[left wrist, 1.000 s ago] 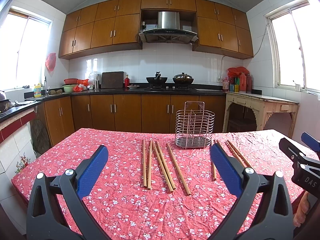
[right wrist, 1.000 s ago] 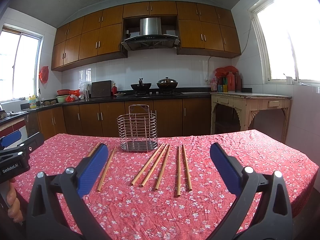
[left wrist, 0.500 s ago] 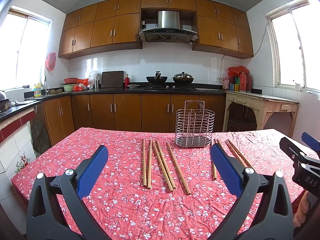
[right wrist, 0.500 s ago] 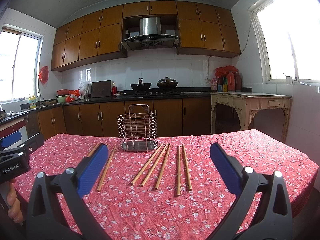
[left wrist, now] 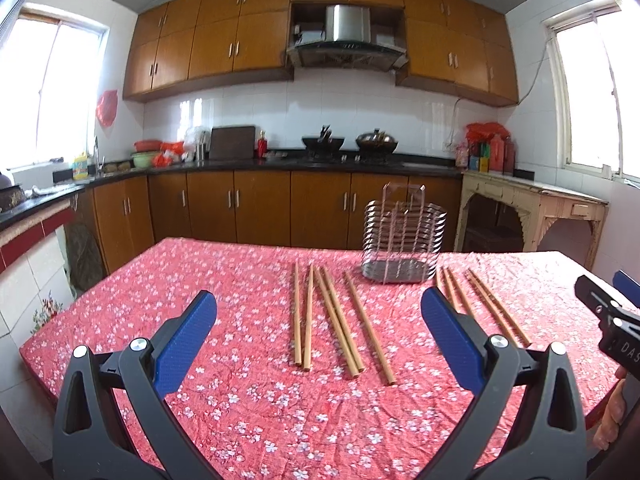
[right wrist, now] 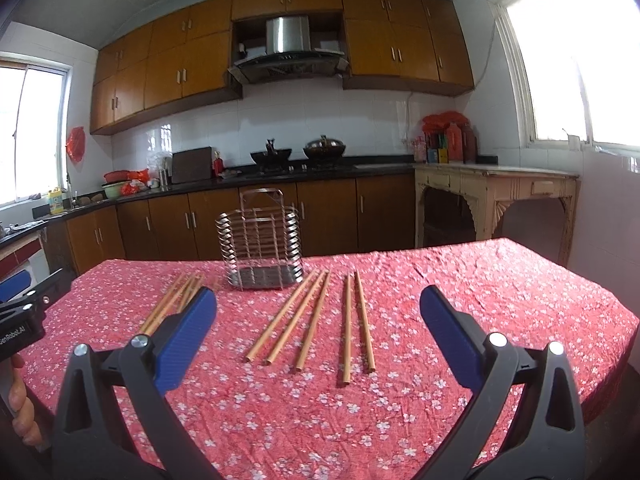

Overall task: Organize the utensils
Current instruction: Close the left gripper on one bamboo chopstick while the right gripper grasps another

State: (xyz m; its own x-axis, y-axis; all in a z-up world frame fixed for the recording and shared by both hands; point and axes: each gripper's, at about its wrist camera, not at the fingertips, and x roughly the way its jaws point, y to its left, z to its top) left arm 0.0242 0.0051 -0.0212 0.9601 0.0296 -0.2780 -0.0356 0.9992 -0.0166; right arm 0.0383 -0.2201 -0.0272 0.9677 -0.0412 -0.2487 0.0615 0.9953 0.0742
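Shifted slightly since a second ago: both views tilted a bit, rack and chopsticks sitting a touch differently in frame; nothing on the counter itself moved. Slight motion blur in both views.

Left tool point(left wrist: 319, 318) spread wide, nothing between blue pads point(left wrist: 185, 338). Right tool point(right wrist: 318, 318) likewise wide apart and empty. Both held low over near edge of counter point(left wrist: 200, 380), pointing toward the far side, roughly level, side by side: right tool's body seen at right edge of left view, left tool's body at left edge of right view. Fingers of a hand point(right wrist: 22, 400) wrapped on left tool's handle, partly out of frame.

Chopsticks laid flat on red floral cloth in loose groups, pointing away from the person. Middle group point(left wrist: 328, 316) of five fanned between left tool's pads; another group point(left wrist: 480, 304) to the right, partly hidden behind right pad. Same sticks in right view as point(right wrist: 316, 316) centre and point(right wrist: 172, 300) left, behind pad. Wire rack point(left wrist: 402, 246) upright at the far side, just beyond stick tips, empty as far as visible.

Layout reads as a start state: sticks spread out flat for easy picking, rack near as the target. Tools pre-opened and hovering, likely readying for first pick. Nothing organized yet, all sticks out of rack.
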